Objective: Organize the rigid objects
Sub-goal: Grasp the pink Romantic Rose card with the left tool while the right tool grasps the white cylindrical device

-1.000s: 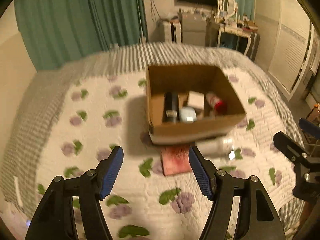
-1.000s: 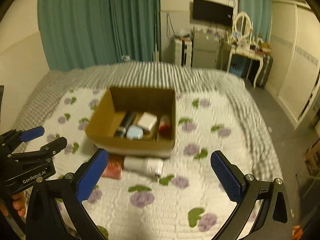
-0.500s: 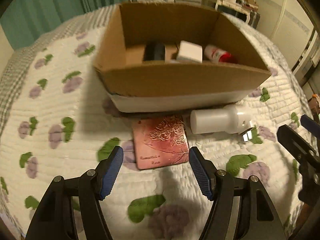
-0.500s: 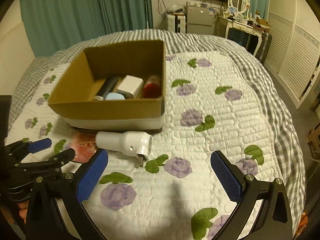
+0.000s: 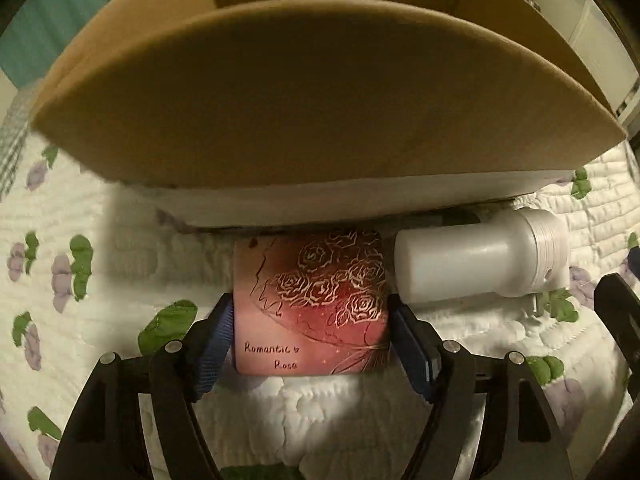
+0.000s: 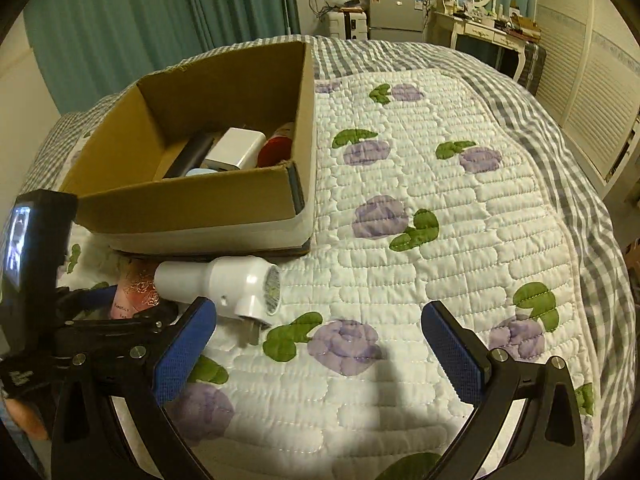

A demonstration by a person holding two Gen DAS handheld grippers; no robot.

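Observation:
A flat pink "Romantic Rose" box [image 5: 310, 304] lies on the quilt just in front of the cardboard box [image 5: 320, 100]. My left gripper [image 5: 310, 340] is open, its blue pads on either side of the pink box, close to its edges. A white plug-in device [image 5: 480, 266] lies to the right of the pink box; it also shows in the right wrist view [image 6: 224, 282]. My right gripper [image 6: 318, 350] is open and empty above the quilt, right of the device. The cardboard box [image 6: 192, 208] holds a white block [image 6: 236, 148], a dark tube and a red item.
The bed has a white quilt with purple flowers [image 6: 400, 240] and a grey checked cover at its edges. Teal curtains [image 6: 140, 20] hang behind. A dresser and fridge stand at the far right wall. My left gripper's body [image 6: 40, 280] fills the lower left of the right wrist view.
My left gripper has moved forward and down until its pads flank the pink box. My right gripper has moved closer to the bed and the white device.

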